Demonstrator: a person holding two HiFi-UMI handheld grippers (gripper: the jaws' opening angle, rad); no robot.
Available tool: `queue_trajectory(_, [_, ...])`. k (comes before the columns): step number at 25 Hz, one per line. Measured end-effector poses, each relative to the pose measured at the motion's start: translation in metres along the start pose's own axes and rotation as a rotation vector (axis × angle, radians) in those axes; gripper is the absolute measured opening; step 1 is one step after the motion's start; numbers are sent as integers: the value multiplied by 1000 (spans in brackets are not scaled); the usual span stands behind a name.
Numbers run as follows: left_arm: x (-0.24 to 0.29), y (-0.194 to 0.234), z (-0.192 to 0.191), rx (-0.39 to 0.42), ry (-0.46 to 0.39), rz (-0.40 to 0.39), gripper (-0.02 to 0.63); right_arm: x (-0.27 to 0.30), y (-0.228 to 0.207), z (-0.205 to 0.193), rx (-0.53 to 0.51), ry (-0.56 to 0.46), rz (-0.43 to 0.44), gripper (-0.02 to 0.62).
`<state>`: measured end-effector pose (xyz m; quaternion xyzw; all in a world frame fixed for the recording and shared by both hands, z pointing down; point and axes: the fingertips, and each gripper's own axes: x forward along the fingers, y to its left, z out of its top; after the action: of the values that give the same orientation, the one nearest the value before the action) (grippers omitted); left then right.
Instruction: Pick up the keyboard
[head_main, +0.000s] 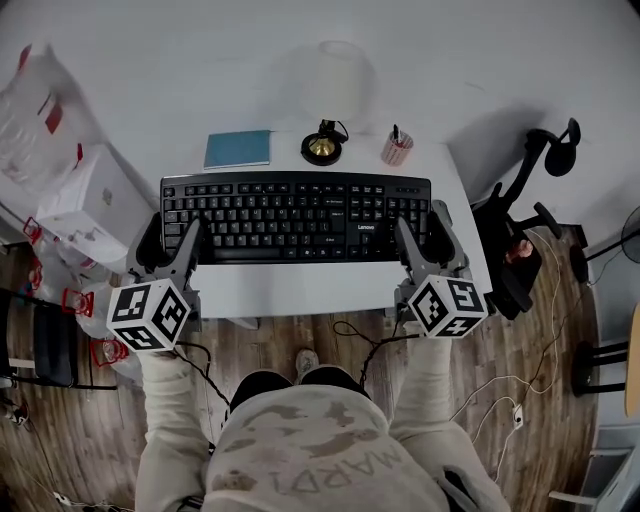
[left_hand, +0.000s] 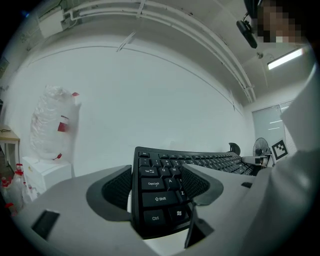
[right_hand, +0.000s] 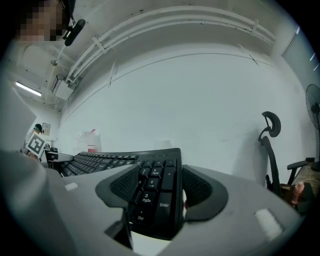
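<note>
1. White desk (head_main: 300, 290): it stands against a pale wall, and you stand at its near edge over a wooden floor strewn with cables.
2. Far strip of the desk, left to right: a teal rectangular notebook (head_main: 238, 149), a small round black-and-brass object (head_main: 322, 148) and a pinkish cup holding a pen (head_main: 397, 149). All three lie beyond the keyboard's far edge and apart from it. A pale cylindrical object (head_main: 340, 75) stands farther back.
3. Flanks: a clear plastic bag on a white box (head_main: 60, 160) is left of the desk and a black office chair (head_main: 520, 230) is right of it. Both are clear of your grippers.
4. Black plastic keyboard (head_main: 295, 215): it is full-size with a number pad and white key legends. It lies lengthwise across the middle of the desk, spanning most of its width.
5. Your left gripper (left_hand: 157, 182): its jaws are drawn in on the keyboard's left end, one ribbed pad over the letter keys and the other against the outer edge by Ctrl and Shift.
6. Your right gripper (right_hand: 160, 187): its jaws likewise clasp the right end, one pad over the number pad and the other at the edge beside Enter.
</note>
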<state>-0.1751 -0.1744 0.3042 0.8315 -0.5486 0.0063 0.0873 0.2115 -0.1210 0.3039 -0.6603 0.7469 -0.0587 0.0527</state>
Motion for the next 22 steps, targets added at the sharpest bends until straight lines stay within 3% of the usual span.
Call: queue_trajectory(22, [-21, -1, 31, 11, -85, -53, 314, -37, 24, 32, -34, -85, -56, 287])
